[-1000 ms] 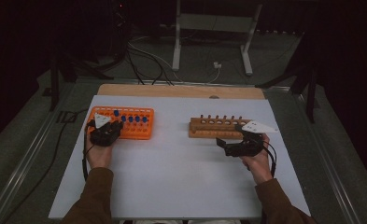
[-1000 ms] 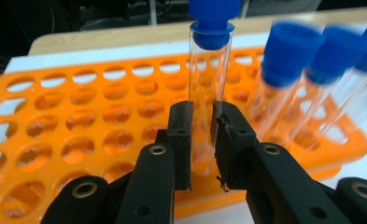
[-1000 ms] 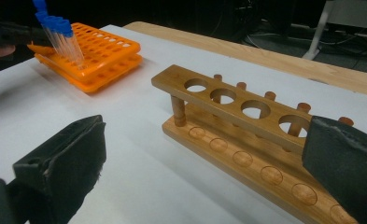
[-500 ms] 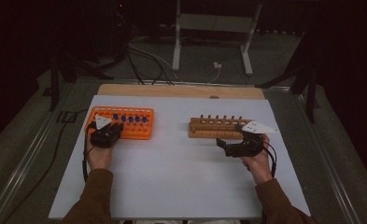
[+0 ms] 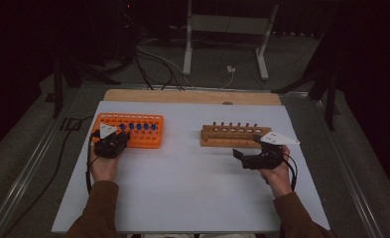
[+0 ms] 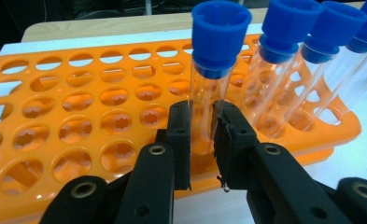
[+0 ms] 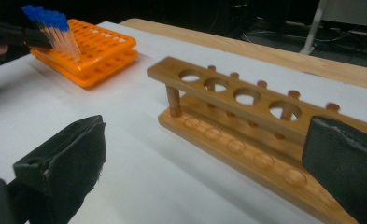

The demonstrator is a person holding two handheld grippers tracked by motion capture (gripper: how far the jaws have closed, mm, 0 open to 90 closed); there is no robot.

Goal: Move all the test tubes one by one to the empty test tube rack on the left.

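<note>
Left gripper [image 6: 202, 140] is clamped on a clear blue-capped tube [image 6: 209, 93], pads on the glass just below the cap. Tube stands upright in the orange rack [image 6: 78, 116], long axis vertical, so the pull is straight up along the jaws' plane. More capped tubes [image 6: 307, 51] sit just to its right. Right gripper [image 7: 195, 163] is wide open, empty, beside the wooden rack [image 7: 237, 116], whose holes lie ahead between its jaws. Left hand is nearer the tube. No readable labels or brands.
</note>
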